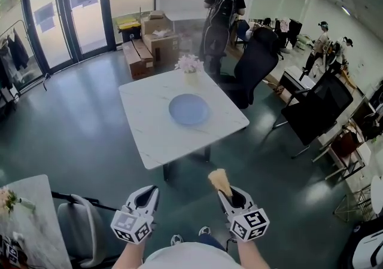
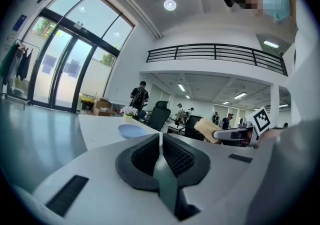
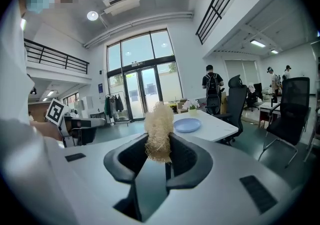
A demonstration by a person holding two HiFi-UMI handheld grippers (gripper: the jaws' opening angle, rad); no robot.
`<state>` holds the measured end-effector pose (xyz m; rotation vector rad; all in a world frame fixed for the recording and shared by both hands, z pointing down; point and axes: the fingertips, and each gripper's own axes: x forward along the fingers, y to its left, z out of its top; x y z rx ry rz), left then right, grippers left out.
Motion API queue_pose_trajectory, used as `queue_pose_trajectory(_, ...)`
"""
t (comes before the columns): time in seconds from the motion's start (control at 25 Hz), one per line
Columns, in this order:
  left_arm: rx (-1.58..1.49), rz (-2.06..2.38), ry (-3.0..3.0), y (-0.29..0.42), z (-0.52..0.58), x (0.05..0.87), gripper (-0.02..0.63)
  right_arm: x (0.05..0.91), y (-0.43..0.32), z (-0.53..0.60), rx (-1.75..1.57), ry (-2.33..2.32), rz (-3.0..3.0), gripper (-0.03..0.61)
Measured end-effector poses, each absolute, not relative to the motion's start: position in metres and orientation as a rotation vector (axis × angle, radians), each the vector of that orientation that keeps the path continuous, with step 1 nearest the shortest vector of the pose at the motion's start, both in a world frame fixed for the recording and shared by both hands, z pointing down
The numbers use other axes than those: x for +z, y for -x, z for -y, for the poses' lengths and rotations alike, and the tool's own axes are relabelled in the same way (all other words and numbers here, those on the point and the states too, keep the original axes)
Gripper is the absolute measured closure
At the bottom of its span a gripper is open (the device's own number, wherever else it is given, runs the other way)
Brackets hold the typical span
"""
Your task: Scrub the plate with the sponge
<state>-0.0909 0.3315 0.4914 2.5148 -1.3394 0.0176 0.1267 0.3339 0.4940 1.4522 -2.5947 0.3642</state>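
We carry sponge (image 1: 219, 180) pinched in right claw (image 1: 225, 192), tip forward for scrubbing; left claw (image 1: 152, 190) clenched empty; plate (image 1: 189, 109) flat on counter (image 1: 149, 133).

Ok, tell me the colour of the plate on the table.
Light blue; the plate shows best in the head view.

plate (image 1: 189, 109): 1 | sponge (image 1: 219, 182): 1 | left tongs (image 1: 152, 190) + right tongs (image 1: 225, 195): 2

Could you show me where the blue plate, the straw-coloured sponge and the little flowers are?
Round blue plate (image 1: 188, 109): head view, its middle.
Straw-coloured fibrous sponge (image 3: 159, 126): right gripper view, its middle, above the jaws.
White flowers in a small pot (image 1: 190, 63): head view, the blossoms.
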Motion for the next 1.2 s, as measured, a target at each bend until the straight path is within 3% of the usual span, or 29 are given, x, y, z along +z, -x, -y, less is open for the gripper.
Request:
queue_pose_trajectory(0.56,0.050,1.315,-2.478,0.113,-0.294,0.516,0.568,0.510,-0.114,-0.298,0.412,-1.481,2.559,0.454)
queue_pose_trajectory(1.2,0.098,1.433,-2.449,0.069,-0.197,0.514,0.568,0.512,-0.148,-0.186,0.394,-1.339,2.640,0.453)
